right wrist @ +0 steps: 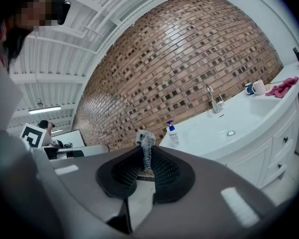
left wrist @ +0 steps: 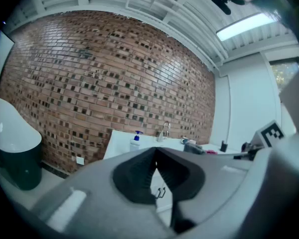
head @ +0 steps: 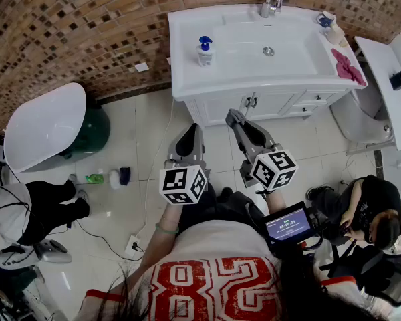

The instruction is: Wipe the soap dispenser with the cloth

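Person stands on a glossy pale tiled floor [head: 144, 146] facing a white rectangular vanity basin [head: 187, 79]. The basin is set against a brown mosaic-brick wall [head: 67, 32]. One gripper per hand, both held low and well short of the counter.

Left gripper [head: 191, 131] [left wrist: 155, 151]: black ribbed pads pressed together at the tip, nothing betw. them.

Right gripper [head: 233, 118] [right wrist: 144, 153]: jaws pinched on a small grey fuzzy tuft [right wrist: 145, 139] that sticks up above the pads. Can't tell what it belongs to.

White plastic soap dispenser w/ blue pump head [head: 204, 52] [left wrist: 135, 140] [right wrist: 173, 133] stands upright on the counter's left side, just beside the bowl. It is well apart from both grippers.

Crumpled magenta cloth [head: 347, 67] [right wrist: 283, 87] lies on the counter's right edge, across the bowl from the soap dispenser. Neither gripper touches it.

White mug w/ blue inside [head: 327, 20] [right wrist: 256, 87] sits near the back right corner, beyond the cloth. Chrome tap [head: 271, 2] [right wrist: 214, 99] stands at rear centre of the basin.

Left of the vanity, a white oval-topped fixture on a dark green base [head: 43, 126]. A small green bottle [head: 95, 178] lies on the floor near it. At far right, a seated person in black [head: 371, 209].
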Available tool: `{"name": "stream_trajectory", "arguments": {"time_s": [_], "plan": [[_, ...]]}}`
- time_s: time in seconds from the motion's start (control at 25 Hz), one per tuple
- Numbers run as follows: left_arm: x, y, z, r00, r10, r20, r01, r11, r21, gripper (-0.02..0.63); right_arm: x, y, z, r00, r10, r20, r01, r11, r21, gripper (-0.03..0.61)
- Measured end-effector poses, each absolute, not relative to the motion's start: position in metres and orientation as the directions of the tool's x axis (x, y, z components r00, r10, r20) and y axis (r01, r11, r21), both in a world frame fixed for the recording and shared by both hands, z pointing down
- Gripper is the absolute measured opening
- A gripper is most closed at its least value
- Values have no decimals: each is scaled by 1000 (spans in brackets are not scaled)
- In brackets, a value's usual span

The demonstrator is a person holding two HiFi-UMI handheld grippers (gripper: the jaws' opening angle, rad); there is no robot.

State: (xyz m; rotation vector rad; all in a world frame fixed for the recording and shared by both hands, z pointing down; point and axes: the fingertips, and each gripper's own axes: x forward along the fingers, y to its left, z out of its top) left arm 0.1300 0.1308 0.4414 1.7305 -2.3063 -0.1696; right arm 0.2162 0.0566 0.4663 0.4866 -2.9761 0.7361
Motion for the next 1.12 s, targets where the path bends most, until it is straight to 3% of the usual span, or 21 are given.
{"name": "stream_trajectory", "arguments": {"time_s": [0.44,1.12], "plan": [[76,92,435,-226,-969,100,-946,243,215,3,169,23,470,-932,-343,116,-357,818,-452,51],[-113,14,430,108,-989,97,-966,-81,245,3,-2,-51,459,-726,-661,187,-668,617,-416,51]]}}
